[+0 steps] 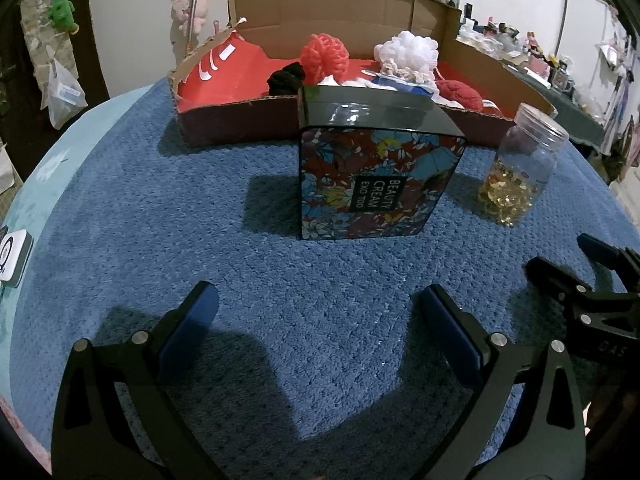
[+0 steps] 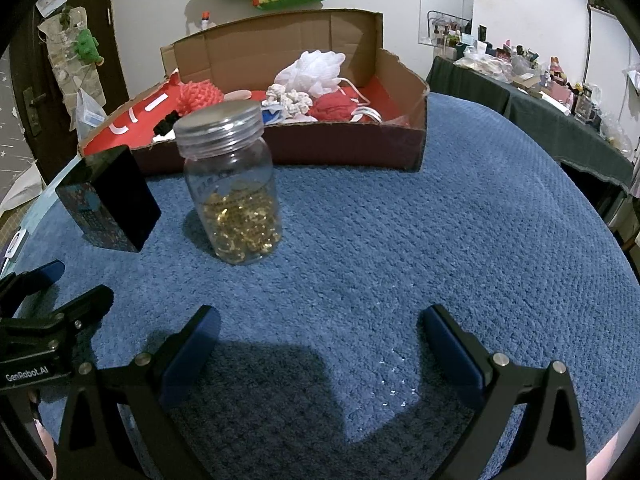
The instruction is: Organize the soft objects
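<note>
- Left tongs [image 1: 316, 312] spread wide, empty, hovering low over blue textured counter [image 1: 160, 208]; right tongs [image 2: 320, 336] likewise spread and empty, just beside the left pair.
- Soft objects all inside cardboard tray [image 2: 280, 152] at far side of counter: orange knit ball [image 1: 323, 54], white mesh puff [image 1: 408, 50], black knot [image 1: 286, 78], cream crochet piece [image 2: 289, 98], red yarn bundle [image 2: 334, 106]. None left loose on counter, as far as visible.
- Floral beauty-cream box [image 1: 376, 180] standing on edge, directly between left tongs and tray. Risk: forward reach from left clips it and tips it flat, possibly into tray wall.
- Clear jar [image 2: 232, 192] with gold pieces inside, lid on, standing upright between right tongs and tray. Risk: straight reach knocks it over; round body likely to roll across counter.
- Low front wall of tray: tongs coming in too flat could catch the cardboard rim and shove whole tray back.
- Soft pieces crowded and touching toward right half of tray; pinching 1 likely to drag a neighbour or trailing white cord [image 2: 362, 100] along.
- 2 tongs close together: crossing paths during a reach could cause a bump.
- Safer approach, by judgement: rise first, pass over box and jar, descend into tray from above.
</note>
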A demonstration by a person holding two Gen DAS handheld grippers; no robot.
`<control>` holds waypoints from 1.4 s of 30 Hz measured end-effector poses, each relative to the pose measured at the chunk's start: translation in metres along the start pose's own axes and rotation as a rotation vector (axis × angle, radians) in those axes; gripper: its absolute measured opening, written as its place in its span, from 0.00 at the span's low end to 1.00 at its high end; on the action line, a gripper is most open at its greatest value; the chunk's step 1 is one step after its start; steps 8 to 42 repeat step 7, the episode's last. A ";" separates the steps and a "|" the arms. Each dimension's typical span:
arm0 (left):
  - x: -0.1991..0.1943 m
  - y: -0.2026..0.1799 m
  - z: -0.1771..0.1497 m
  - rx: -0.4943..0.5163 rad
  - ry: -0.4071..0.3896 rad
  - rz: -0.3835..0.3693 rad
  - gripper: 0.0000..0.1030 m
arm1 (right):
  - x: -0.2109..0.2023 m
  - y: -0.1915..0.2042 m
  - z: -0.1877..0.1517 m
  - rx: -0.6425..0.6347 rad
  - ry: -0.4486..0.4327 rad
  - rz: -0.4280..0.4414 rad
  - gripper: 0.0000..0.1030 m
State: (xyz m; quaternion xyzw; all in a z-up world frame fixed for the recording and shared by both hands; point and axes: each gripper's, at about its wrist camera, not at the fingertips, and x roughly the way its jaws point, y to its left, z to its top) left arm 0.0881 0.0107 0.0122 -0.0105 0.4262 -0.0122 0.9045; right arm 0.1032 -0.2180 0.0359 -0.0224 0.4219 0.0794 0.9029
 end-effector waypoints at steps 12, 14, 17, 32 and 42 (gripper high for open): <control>0.000 0.000 0.001 0.000 0.000 0.001 1.00 | 0.000 -0.001 0.000 0.000 0.000 0.000 1.00; 0.000 0.000 0.001 0.000 0.000 0.001 1.00 | 0.000 -0.001 0.000 0.000 0.000 0.000 1.00; 0.000 0.000 0.001 0.000 0.000 0.001 1.00 | 0.000 -0.001 0.000 0.000 0.000 0.000 1.00; 0.000 0.000 0.001 0.000 0.000 0.001 1.00 | 0.000 -0.001 0.000 0.000 0.000 0.000 1.00; 0.000 0.000 0.001 0.000 0.000 0.001 1.00 | 0.000 -0.001 0.000 0.000 0.000 0.000 1.00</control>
